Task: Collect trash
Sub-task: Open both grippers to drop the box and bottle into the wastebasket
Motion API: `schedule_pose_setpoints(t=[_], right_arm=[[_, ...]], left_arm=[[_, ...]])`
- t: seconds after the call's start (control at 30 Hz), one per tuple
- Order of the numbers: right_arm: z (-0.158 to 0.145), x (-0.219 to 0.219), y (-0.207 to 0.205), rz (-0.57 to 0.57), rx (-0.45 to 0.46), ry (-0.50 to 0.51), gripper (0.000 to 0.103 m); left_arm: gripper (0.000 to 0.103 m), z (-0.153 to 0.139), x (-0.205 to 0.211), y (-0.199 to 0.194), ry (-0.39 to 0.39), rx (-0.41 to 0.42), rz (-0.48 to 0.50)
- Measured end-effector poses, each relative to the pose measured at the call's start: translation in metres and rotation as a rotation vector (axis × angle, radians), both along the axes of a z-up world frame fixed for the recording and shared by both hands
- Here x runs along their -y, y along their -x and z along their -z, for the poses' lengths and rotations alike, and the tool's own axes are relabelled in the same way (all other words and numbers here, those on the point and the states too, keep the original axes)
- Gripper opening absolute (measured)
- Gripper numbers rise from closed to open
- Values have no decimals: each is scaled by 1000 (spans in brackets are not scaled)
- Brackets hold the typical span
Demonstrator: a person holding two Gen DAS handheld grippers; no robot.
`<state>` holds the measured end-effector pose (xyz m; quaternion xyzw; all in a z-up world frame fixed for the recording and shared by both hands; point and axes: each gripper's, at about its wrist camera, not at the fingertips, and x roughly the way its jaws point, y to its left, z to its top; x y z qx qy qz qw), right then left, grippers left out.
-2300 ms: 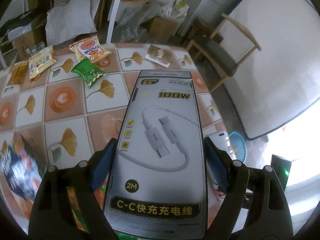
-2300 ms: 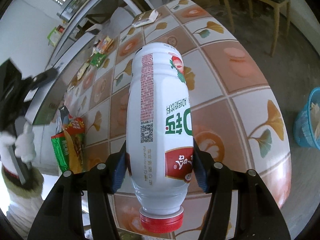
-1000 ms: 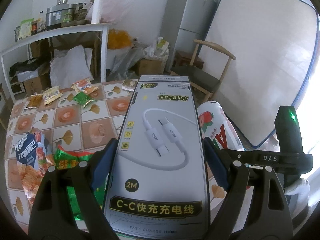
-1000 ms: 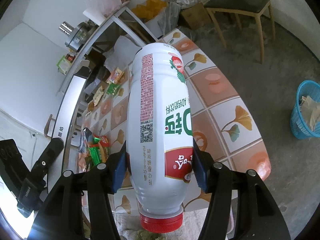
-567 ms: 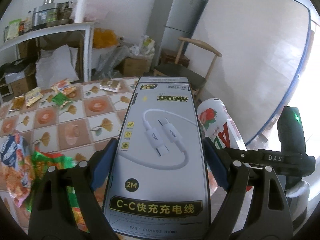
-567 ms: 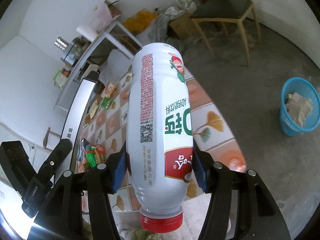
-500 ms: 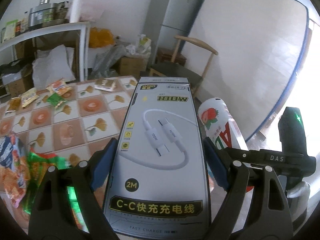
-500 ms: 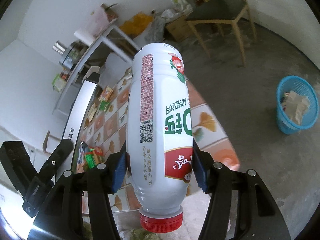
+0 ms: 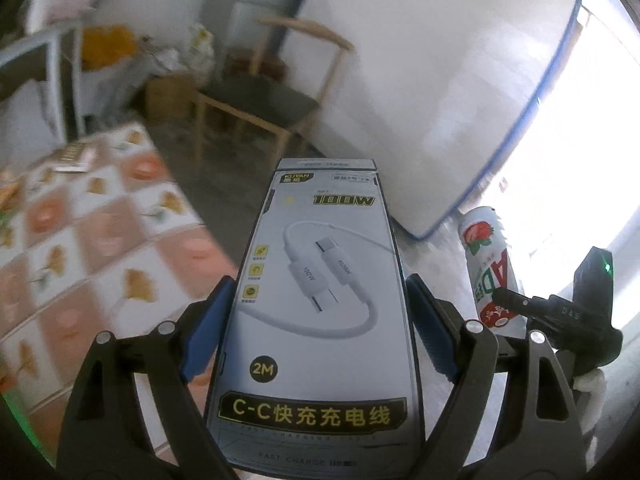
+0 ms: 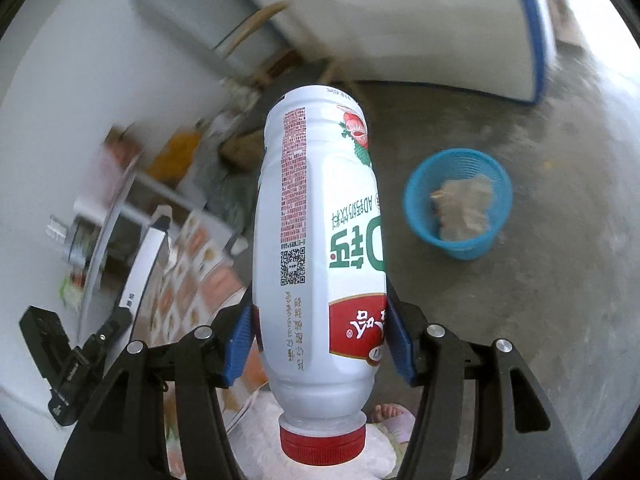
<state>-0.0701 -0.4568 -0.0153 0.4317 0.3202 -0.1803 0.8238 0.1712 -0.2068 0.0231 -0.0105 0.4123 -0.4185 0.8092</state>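
My left gripper [image 9: 318, 316] is shut on a grey charging-cable box [image 9: 320, 304], its blue pads pressed on the box's long sides. A white drink bottle [image 10: 320, 240] with a red cap lies lengthwise between the pads of my right gripper [image 10: 318, 334], which is shut on it. The same bottle [image 9: 486, 264] and the right gripper's black body [image 9: 560, 312] show at the right of the left wrist view. A blue mesh waste basket [image 10: 460, 204] with crumpled wrappers inside stands on the concrete floor, ahead and right of the bottle.
The tiled table [image 9: 80, 248] with ginkgo-leaf print falls away at the left. A wooden chair [image 9: 264, 96] stands beyond it, beside a large white board with a blue edge [image 9: 440, 80]. A bare foot [image 10: 390, 414] shows below the bottle.
Both grippers have swung right, away from the table. The basket has come from the right edge toward the middle of the right wrist view. Both grips are unchanged.
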Motion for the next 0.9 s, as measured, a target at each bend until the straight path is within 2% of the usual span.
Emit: schedule_pose_setpoints(t=[0.17,0.3,0.43,0.5,0.6,0.63,0.67,0.77,0.83,0.9], right_arm=[[42,50,14,88,-10,-105,56],[83,77,0,115,-27,-205,56],[123,116,-24,153,-50,-275,56],[137,135,-38,169,-59,-286,56],[165,176,-64,206,-76,-276,59],[177,188,-71,218,-87,-262,67],[187,195,-76,229,-102,-258,70],[221,209,-81,265,-170,-260,70],[232,209,-76,283,-191,-264,70],[237,205,-66,294,-196,-257,70]], left_arm=[[81,31,81,-18,-61,-102,102],[81,71,150,-35,-123,-205,154],[81,101,213,-45,-174,-249,200],[81,113,245,-52,-169,-268,219],[86,125,285,-63,-101,-250,218],[88,129,292,-65,-89,-251,204],[88,137,302,-68,-78,-263,189],[88,158,309,-70,-103,-314,153],[88,164,300,-72,-83,-348,135],[88,162,286,-71,-67,-341,129]])
